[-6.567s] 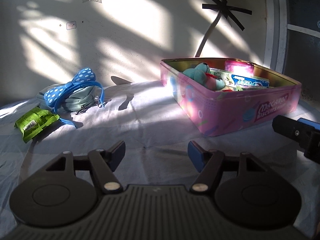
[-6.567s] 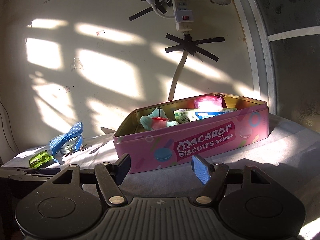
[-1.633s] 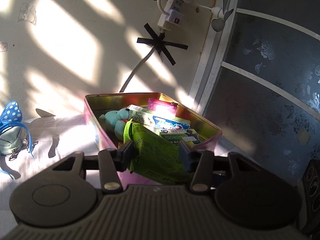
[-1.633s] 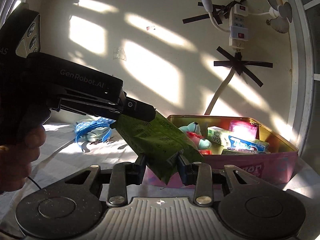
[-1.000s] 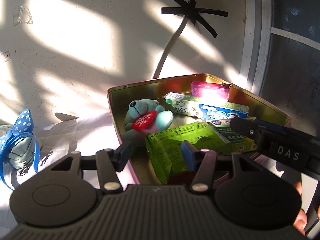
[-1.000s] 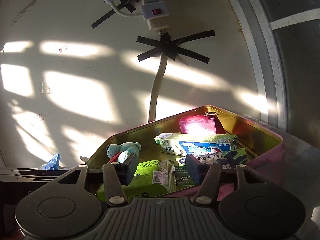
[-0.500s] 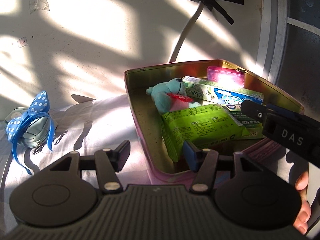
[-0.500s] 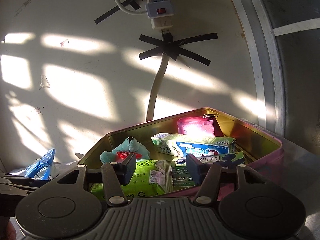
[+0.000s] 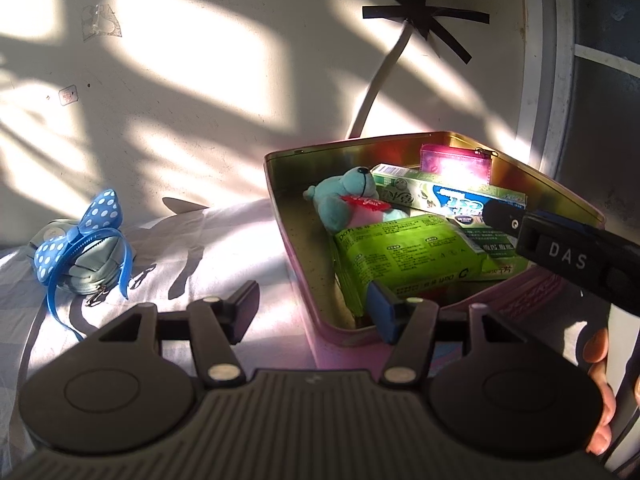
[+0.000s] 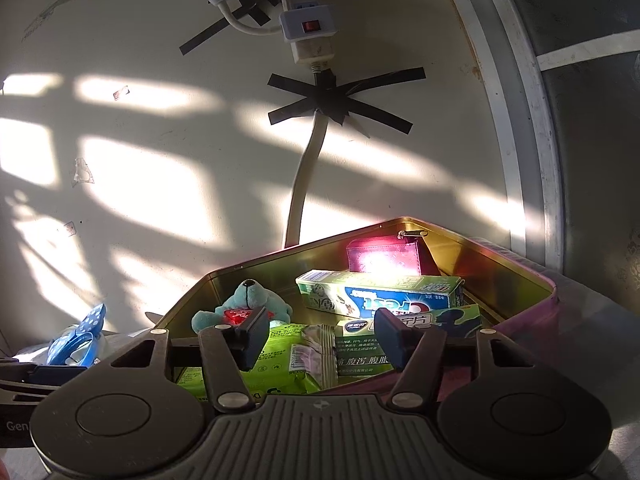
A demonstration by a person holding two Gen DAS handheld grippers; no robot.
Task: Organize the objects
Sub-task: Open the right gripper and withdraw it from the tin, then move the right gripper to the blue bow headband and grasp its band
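Observation:
A pink biscuit tin [image 9: 304, 308] stands open on the cloth. Inside lie a green snack packet [image 9: 408, 256], a teal plush bear [image 9: 344, 200], a toothpaste box [image 9: 448, 196], a green medicine box [image 9: 496, 248] and a pink pouch [image 9: 456, 162]. My left gripper [image 9: 314, 306] is open and empty, straddling the tin's near left wall. My right gripper [image 10: 320, 332] is open and empty above the tin's near edge; its body [image 9: 568, 260] shows at the right in the left wrist view. The packet [image 10: 280, 356], bear [image 10: 244, 308] and toothpaste box [image 10: 380, 294] also show in the right wrist view.
A blue polka-dot bow headband [image 9: 80, 224] lies on a grey-green pouch [image 9: 92, 268] on the cloth at the left. A taped cable and power strip [image 10: 308, 20] hang on the wall behind. A window frame [image 9: 548, 80] stands at the right.
The green packet went from both grippers into the tin. Since then my left gripper has drawn back and left. The right gripper has stayed nearly still over the tin.

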